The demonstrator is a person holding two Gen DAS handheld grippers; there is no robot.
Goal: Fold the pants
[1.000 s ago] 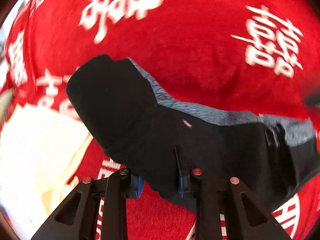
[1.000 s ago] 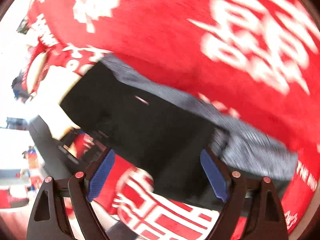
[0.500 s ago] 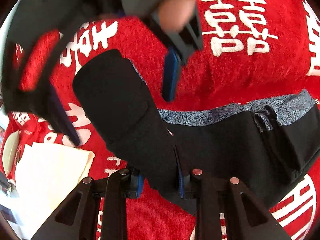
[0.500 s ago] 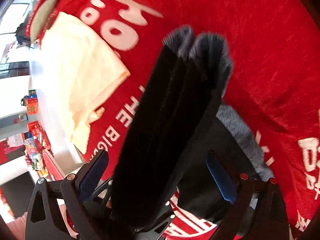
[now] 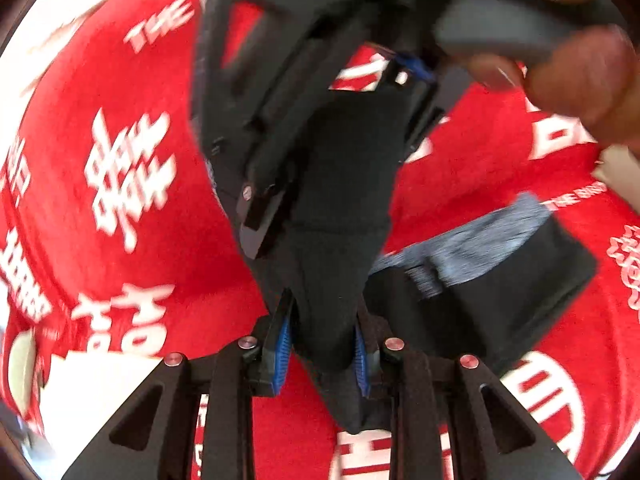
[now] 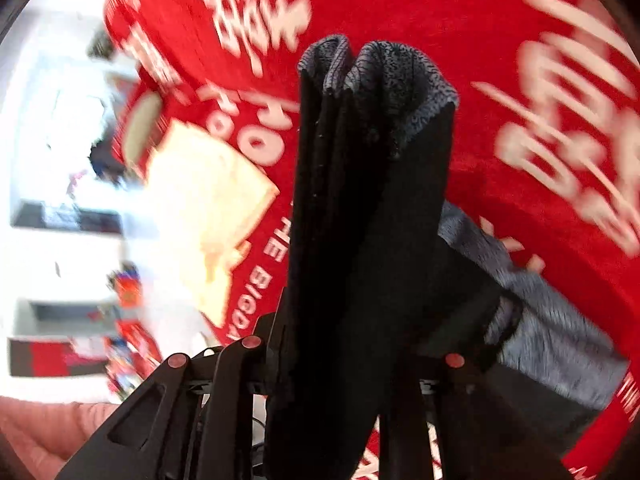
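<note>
Over the red printed cloth, left gripper pinches the black pants; right gripper is closing on their bunched folds. Lift both together, keeping the edges aligned.

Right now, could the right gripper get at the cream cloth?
Probably not: the right gripper is closing on the bunched pants, which hang in front of it; the cream cloth lies off to the side.

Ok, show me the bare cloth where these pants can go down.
Free: red tablecloth beyond the pants, and its left stretch in the left wrist view. Crowded: the cream cloth beside the pants, and the claws' meeting point.
</note>
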